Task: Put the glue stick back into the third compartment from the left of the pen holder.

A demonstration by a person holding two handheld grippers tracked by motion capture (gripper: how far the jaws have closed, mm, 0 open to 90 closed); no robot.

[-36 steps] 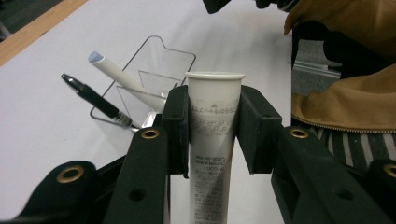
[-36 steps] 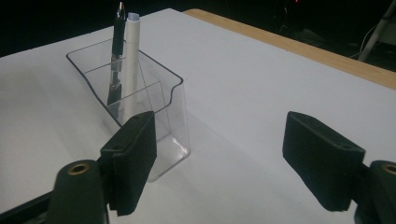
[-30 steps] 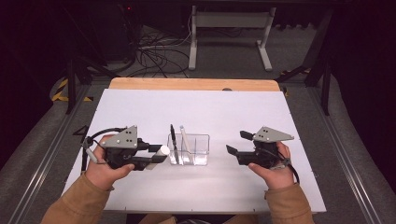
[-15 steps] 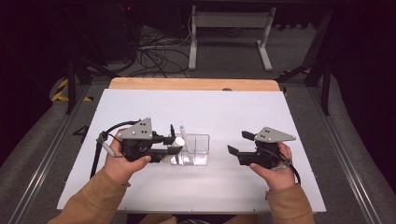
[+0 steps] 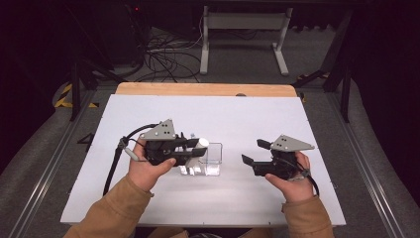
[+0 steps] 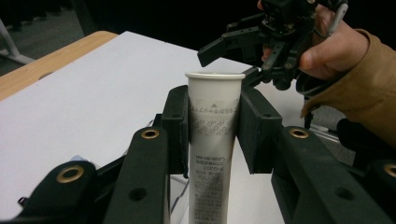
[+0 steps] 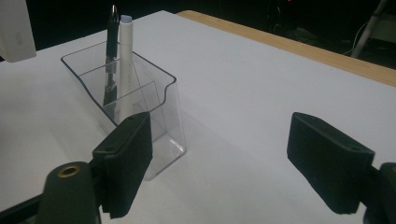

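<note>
My left gripper (image 5: 194,147) is shut on a white printed tube (image 6: 215,140), which stands upright between the jaws. The tube's flat top (image 5: 201,143) shows over the left end of a clear plastic holder (image 5: 212,159). Its lower end is hidden, so I cannot tell if it is inside. The holder (image 7: 144,100) has a divider and holds a black pen (image 7: 111,32) and a white pen (image 7: 125,51), both leaning. My right gripper (image 5: 252,151) hovers open and empty a little to the holder's right, and it also shows beyond the tube (image 6: 229,63).
The white tabletop (image 5: 213,114) ends in a wooden strip (image 5: 203,89) at the far edge. Behind the table are cables and a metal stand on the dark floor. Bare tabletop lies beyond and in front of the holder.
My left gripper has moved right and slightly away from me, up to the holder's left end. The right gripper has stayed in place and open.
</note>
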